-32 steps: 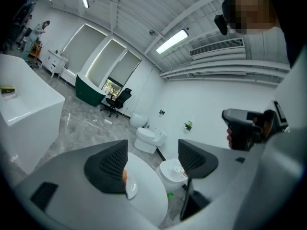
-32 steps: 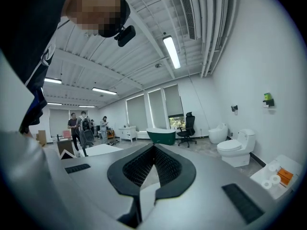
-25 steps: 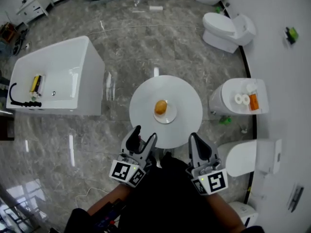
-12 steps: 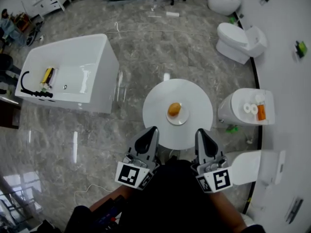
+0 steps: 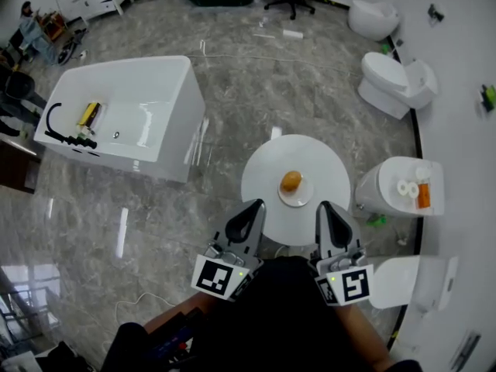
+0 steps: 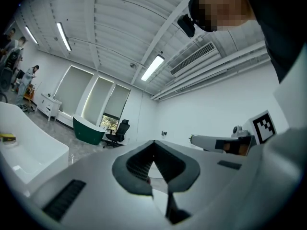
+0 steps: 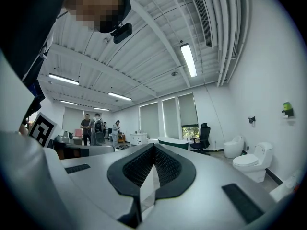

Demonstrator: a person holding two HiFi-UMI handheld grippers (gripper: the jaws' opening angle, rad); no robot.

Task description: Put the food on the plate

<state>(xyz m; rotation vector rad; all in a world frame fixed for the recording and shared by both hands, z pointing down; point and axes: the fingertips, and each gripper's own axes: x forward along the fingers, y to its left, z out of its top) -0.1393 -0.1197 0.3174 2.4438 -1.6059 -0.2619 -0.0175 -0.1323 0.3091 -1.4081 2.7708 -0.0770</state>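
My left claw [image 5: 249, 214] closed, empty, lower centre of frame, at near edge of round white table [image 5: 267, 169]. My right claw [image 5: 326, 212] beside it, jaws together, nothing between. Bun [image 5: 291, 180] sits on plate [image 5: 302, 199], mid-table, apart from both claws.

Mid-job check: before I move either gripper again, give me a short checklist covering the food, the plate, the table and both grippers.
1. Food on the plate: ok, it sits on the plate.
2. Plate on the table: ok, near the middle of the round top.
3. Left gripper empty: ok, jaws together with nothing between them.
4. Right gripper empty: ok, jaws together with nothing between them.
5. Both grippers clear of the plate: ok, they are at the table's near edge, apart from the plate.
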